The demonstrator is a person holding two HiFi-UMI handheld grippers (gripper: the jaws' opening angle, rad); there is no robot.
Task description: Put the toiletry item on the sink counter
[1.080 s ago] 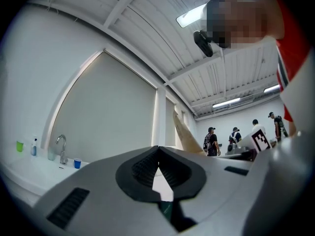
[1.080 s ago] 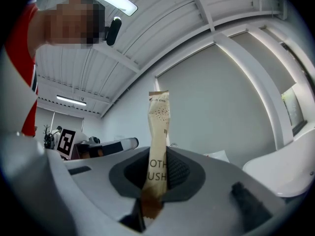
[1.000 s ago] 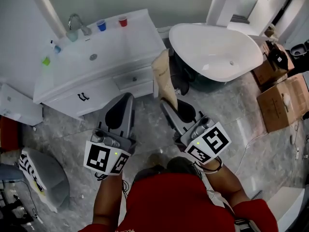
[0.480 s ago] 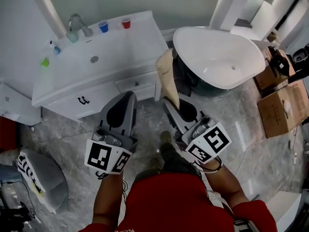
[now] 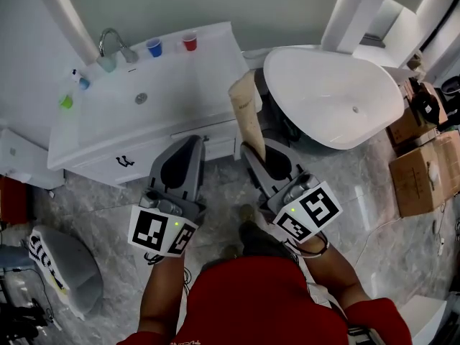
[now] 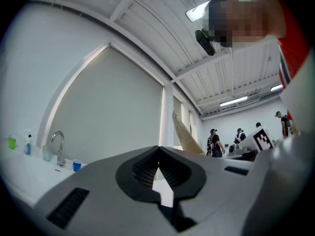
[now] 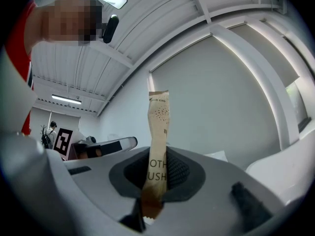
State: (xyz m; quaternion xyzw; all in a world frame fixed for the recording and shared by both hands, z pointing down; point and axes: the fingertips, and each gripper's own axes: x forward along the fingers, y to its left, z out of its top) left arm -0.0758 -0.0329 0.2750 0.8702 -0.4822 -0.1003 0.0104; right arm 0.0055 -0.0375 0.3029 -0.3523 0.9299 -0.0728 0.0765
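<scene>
At the right gripper: a long tan paper toothbrush packet is clamped by its lower end between narrowly set jaws and is held upright.
Beside it, the left gripper: the jaws are pressed together and nothing is held.
Toiletry item's place: the packet is carried in the air, off any surface, near the right end of the sink counter, as seen in the head view.
Sink counter: a white top is seen with a faucet, a blue cup and a red cup along the back; bare surface is left to the right of the basin.
Further right: a white bathtub is seen.
Step in hand: the carry to the counter is judged to be under way; nothing has been set down.
Next move: the packet is to be brought over the bare stretch, lowered onto it, and released by opening the right jaws.
</scene>
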